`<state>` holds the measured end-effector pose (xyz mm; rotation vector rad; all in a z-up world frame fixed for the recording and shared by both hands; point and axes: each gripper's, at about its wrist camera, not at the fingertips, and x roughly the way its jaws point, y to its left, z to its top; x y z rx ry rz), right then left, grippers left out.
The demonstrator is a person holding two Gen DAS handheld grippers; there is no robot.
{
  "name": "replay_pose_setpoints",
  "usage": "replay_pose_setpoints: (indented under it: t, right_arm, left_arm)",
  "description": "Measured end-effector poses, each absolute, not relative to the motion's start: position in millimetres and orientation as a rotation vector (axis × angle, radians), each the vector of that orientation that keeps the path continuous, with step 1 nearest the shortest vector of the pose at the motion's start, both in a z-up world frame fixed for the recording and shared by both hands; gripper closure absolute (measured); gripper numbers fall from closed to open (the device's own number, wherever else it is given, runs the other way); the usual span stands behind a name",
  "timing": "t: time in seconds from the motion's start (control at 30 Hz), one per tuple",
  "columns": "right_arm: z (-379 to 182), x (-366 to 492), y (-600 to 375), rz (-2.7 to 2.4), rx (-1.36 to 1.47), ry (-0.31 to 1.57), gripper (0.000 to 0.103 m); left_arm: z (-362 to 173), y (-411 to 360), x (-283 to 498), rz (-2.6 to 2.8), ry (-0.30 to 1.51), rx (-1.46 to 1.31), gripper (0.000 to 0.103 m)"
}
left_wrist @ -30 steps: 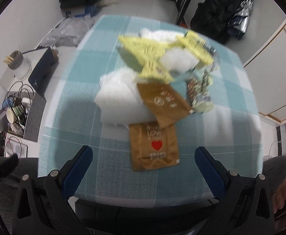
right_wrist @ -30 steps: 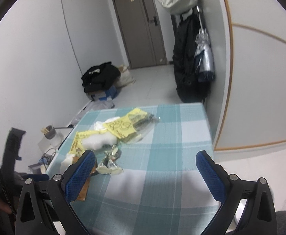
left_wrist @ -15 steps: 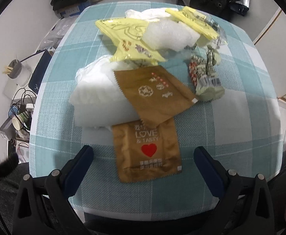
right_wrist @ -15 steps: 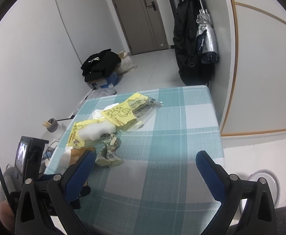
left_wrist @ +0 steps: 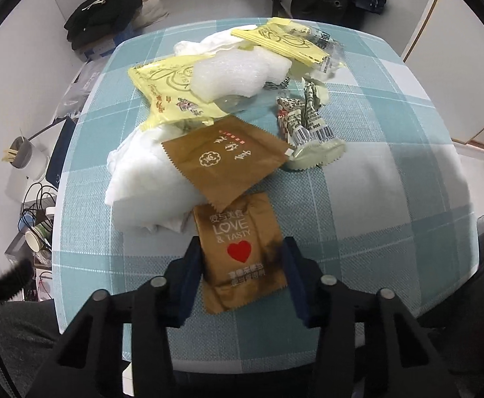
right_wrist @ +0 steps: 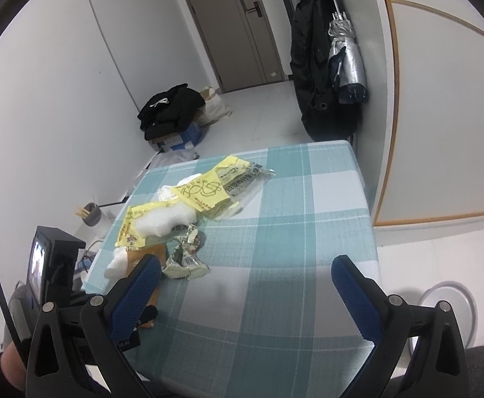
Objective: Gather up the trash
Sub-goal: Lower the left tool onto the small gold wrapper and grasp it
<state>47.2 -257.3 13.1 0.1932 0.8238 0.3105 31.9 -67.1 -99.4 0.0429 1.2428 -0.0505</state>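
Since the brown "LOVE & TASTY" packet (left_wrist: 240, 252) sits at the near table edge with its long axis running straight away from the left gripper (left_wrist: 240, 275), the pinch lands across its short width, one blue finger on each long edge. Fingers look closed in on it and the foil buckles at the near end; likely gripped, though pad contact isn't fully clear. Its far end tucks under the second brown packet (left_wrist: 225, 162), which overlaps the white foam wad (left_wrist: 139, 185), so a lift may drag those. Right gripper (right_wrist: 245, 285) is spread open, empty, hovering over bare checked tablecloth (right_wrist: 285, 232), farther from the pile.
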Motion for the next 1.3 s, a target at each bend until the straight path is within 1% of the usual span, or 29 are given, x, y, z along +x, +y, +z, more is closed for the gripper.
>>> replay_pose_setpoints:
  t: [0.07, 0.1, 0.23, 0.33, 0.5, 0.6, 0.73, 1.0, 1.17, 1.3]
  right_arm:
    - [13.0, 46.1, -260.5, 0.303, 0.205, 0.824, 0.0]
    - [12.8, 45.4, -262.2, 0.299, 0.212, 0.825, 0.0]
    - [13.8, 41.2, -265.4, 0.288, 0.222, 0.822, 0.0]
    - [14.8, 38.3, -266.1, 0.283, 0.213, 0.815, 0.0]
    - [15.3, 35.5, -268.7, 0.275, 0.21, 0.808, 0.0]
    - [14.6, 35.3, -272.1, 0.27, 0.221, 0.81, 0.0]
    - [14.1, 33.8, -275.2, 0.263, 0.228, 0.81, 0.0]
    - [9.7, 33.6, -276.9, 0.254, 0.22, 0.829, 0.0]
    - [0.0, 39.8, -275.6, 0.301, 0.271, 0.895, 0.0]
    - [0.7, 45.0, -264.1, 0.323, 0.236, 0.913, 0.0]
  left_arm:
    - [-98.6, -68.0, 30.3, -0.057, 1.245, 0.035, 0.073]
    - [-106.4, -66.3, 34.2, -0.066, 1.248, 0.027, 0.074]
    - [-110.0, -61.7, 34.1, -0.085, 1.249, 0.026, 0.075]
    - [-110.9, -59.1, 31.7, -0.098, 1.243, 0.011, 0.079]
    - [-109.8, -39.8, 32.5, -0.131, 1.215, -0.039, 0.094]
    - [-105.4, -37.8, 31.6, -0.151, 1.207, -0.059, 0.098]
    - [-99.3, -38.4, 29.7, -0.181, 1.189, -0.072, 0.101]
    - [-88.1, -33.4, 27.9, -0.261, 1.176, -0.112, 0.102]
    - [-74.5, -17.6, 22.3, -0.3, 1.122, -0.168, 0.102]
    - [-60.2, 4.1, 19.5, -0.321, 1.059, -0.236, 0.102]
